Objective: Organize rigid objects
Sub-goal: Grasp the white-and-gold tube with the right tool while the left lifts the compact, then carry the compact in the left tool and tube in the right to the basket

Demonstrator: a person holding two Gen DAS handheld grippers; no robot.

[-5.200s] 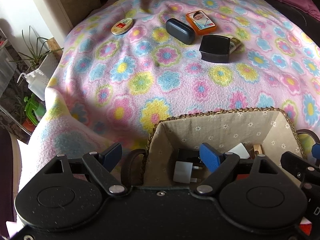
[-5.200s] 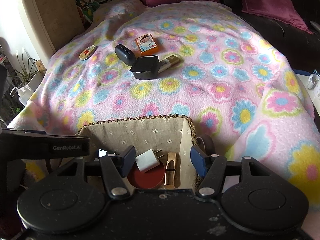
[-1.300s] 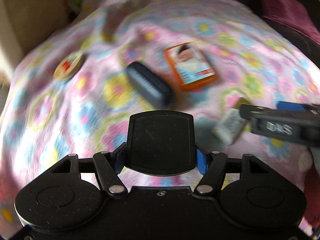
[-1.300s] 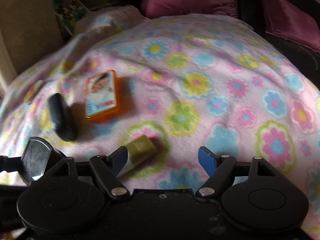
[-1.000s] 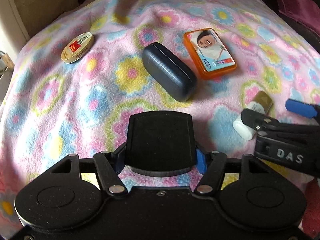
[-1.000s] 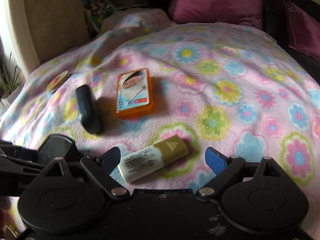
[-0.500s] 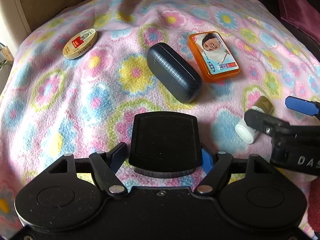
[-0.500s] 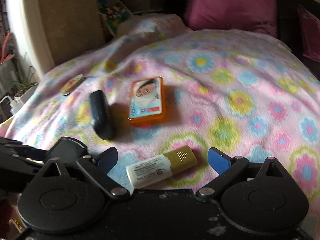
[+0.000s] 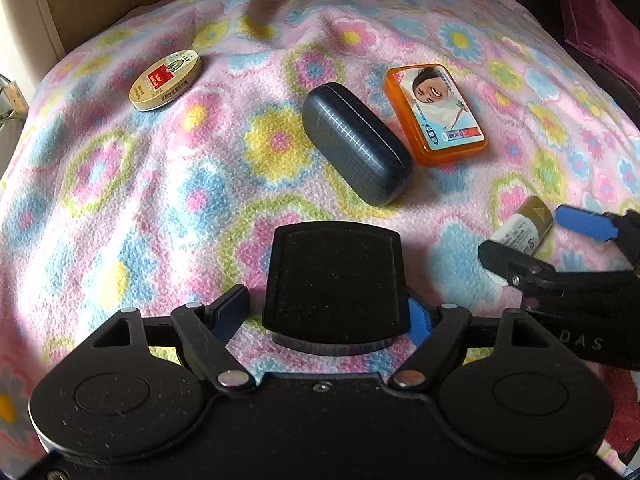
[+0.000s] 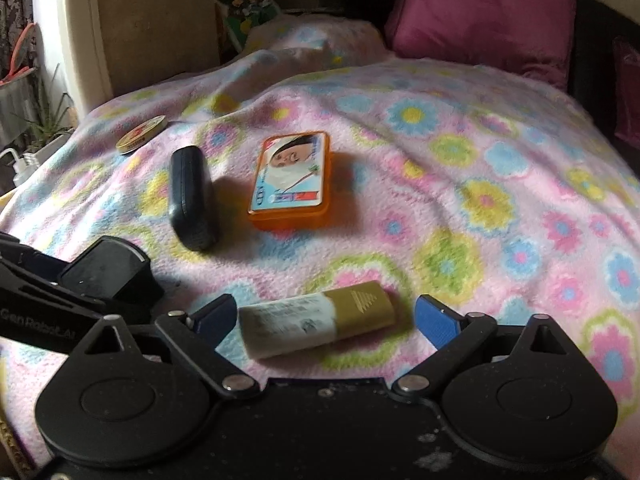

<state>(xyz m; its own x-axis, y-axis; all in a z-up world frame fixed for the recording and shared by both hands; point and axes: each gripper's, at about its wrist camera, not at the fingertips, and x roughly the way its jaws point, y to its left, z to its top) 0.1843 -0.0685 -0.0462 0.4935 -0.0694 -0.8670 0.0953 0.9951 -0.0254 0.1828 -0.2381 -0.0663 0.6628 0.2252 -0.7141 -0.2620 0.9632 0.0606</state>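
My left gripper (image 9: 324, 314) is open around a black square box (image 9: 335, 286) that rests on the flowered blanket (image 9: 120, 184); there is a gap at its left finger. My right gripper (image 10: 325, 322) is open with a white and gold tube (image 10: 318, 318) lying between its fingers on the blanket. The tube also shows in the left wrist view (image 9: 522, 228). Farther off lie a dark glasses case (image 9: 356, 142), an orange tin with a face on it (image 9: 434, 114) and an oval cream tin (image 9: 166, 80).
The left gripper with the black box (image 10: 108, 270) shows at the left of the right wrist view. A purple cushion (image 10: 480, 20) lies at the head of the bed. A cardboard panel (image 10: 156, 20) and potted plants (image 10: 44, 128) stand at the left.
My left gripper had closed on the black box and has now opened around it, with the box on the blanket. My right gripper has come in around the white and gold tube.
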